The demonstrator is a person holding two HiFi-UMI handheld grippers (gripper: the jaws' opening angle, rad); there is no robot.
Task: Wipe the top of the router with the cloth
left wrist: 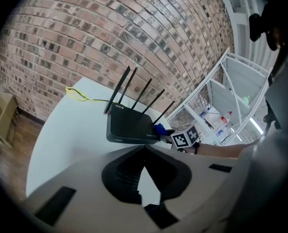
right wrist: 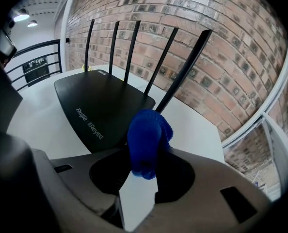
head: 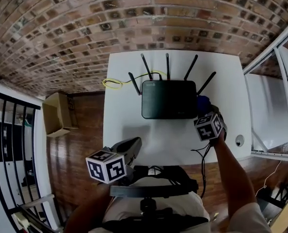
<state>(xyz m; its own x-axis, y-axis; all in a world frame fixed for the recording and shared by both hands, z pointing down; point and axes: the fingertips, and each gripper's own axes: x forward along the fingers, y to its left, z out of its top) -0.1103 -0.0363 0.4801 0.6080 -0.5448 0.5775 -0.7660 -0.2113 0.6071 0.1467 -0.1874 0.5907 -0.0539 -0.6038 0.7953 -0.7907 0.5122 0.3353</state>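
Observation:
A black router (head: 168,99) with several upright antennas lies flat at the middle of the white table (head: 134,125). My right gripper (head: 205,108) is at the router's front right corner, shut on a bunched blue cloth (head: 202,102). In the right gripper view the cloth (right wrist: 146,142) hangs between the jaws just off the router's (right wrist: 100,106) near edge; whether it touches the top I cannot tell. My left gripper (head: 133,144) is held back over the table's near left edge, jaws together with nothing in them. From there the router (left wrist: 129,125) and the cloth (left wrist: 159,129) show ahead.
A yellow cable (head: 112,83) loops behind the router on the left. A black cable (head: 202,152) hangs off the table's front, near a round hole (head: 239,140). A brick wall backs the table, a cardboard box (head: 56,113) sits on the floor at left, and white shelving (head: 275,106) stands at right.

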